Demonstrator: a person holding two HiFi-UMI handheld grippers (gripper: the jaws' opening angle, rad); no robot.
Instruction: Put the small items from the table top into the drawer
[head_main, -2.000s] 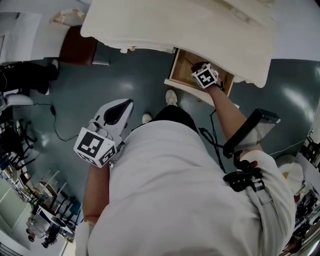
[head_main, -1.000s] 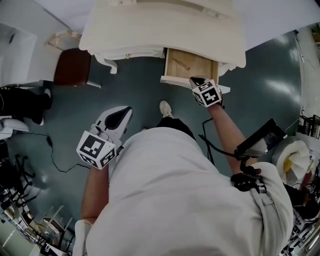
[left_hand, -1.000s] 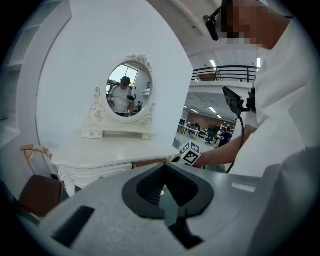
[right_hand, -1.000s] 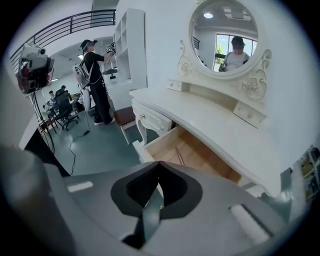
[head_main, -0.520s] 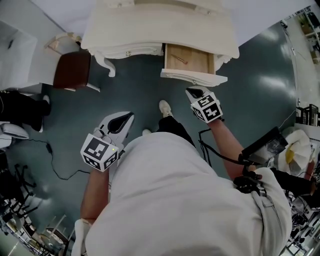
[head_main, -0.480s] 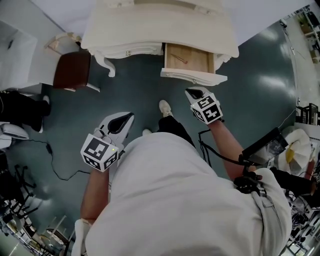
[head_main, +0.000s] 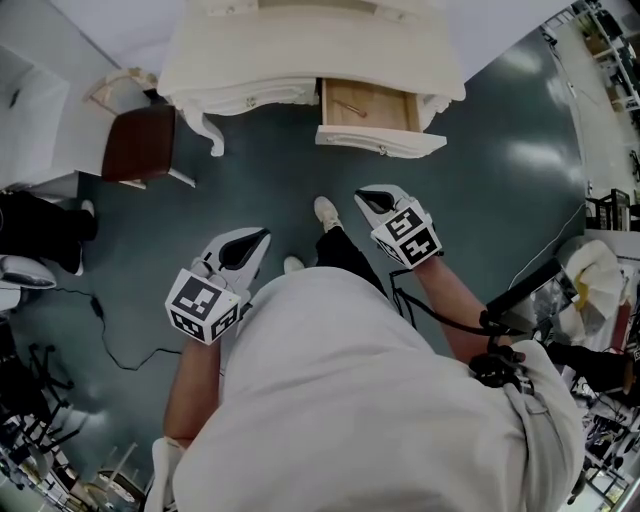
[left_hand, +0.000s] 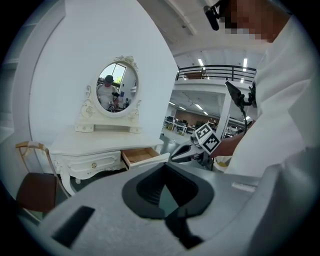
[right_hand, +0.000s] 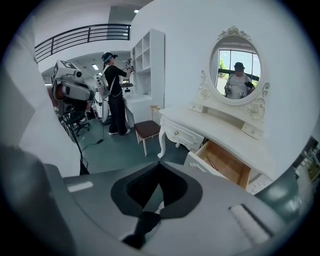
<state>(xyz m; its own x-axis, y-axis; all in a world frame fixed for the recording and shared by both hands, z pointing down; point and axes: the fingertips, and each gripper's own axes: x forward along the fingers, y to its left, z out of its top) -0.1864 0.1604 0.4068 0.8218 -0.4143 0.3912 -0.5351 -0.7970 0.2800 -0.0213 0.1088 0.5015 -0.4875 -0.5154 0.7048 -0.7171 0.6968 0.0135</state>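
The drawer (head_main: 386, 104) of the white dressing table (head_main: 300, 40) stands pulled out, and a slim reddish stick-like item (head_main: 350, 107) lies on its wooden bottom, toward the drawer's left side in the head view. Both tools hang over the dark floor in front of the drawer, clear of it. The right tool (head_main: 363, 193) is the nearer one, just short of the drawer's white front and pointing at it. The left tool (head_main: 260, 235) is farther from the drawer and off to its left. In the right gripper view the right tool (right_hand: 158, 167) has its jaws pressed together with nothing between them, and the open drawer (right_hand: 227, 167) with the stick (right_hand: 212, 163) shows beyond it. The left tool (left_hand: 164, 170) is likewise closed and empty in its own view. An oval mirror (right_hand: 238, 74) rises on the table behind the drawer. A chair with a brown seat (head_main: 140, 143) stands left of the drawer, by the table's end.
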